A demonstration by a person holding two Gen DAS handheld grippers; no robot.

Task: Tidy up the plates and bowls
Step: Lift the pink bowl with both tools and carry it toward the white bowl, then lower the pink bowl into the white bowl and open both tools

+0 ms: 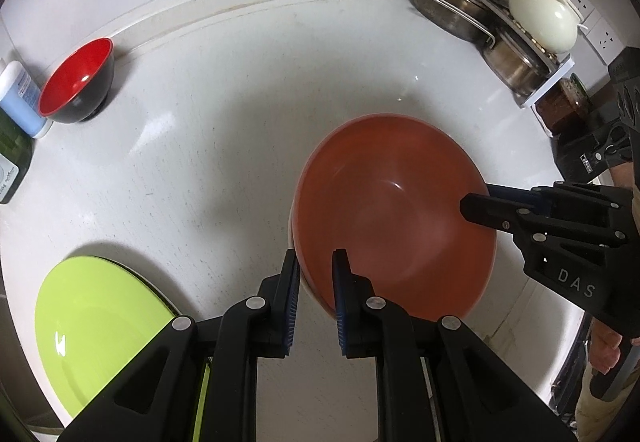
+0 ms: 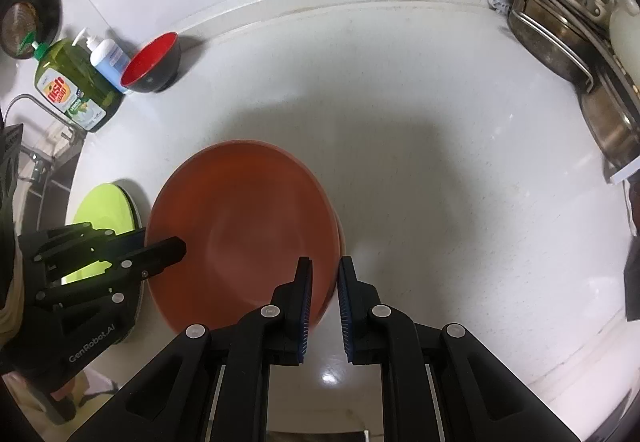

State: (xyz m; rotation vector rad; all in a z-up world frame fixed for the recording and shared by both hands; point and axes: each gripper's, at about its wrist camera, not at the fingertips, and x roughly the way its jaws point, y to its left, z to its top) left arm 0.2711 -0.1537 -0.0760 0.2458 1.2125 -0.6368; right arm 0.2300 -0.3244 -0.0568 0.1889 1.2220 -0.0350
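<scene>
Sitting at the upper left of the frame is the red bowl (image 1: 78, 78), the green plate (image 1: 96, 334) lower left. The left gripper (image 1: 316, 298) and right gripper (image 2: 324, 306) each straddle the orange bowl's (image 1: 396, 218) rim at centre, jaws slightly apart.

Glossy green plate (image 1: 92, 326), speckled countertop (image 1: 240, 90)

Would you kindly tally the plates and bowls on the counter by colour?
Orange-brown plate: 1, its rim between the fingers of the left gripper and the right gripper.
Lime-green plate: 1.
Red-and-black bowl: 1.
Total: 3.
</scene>
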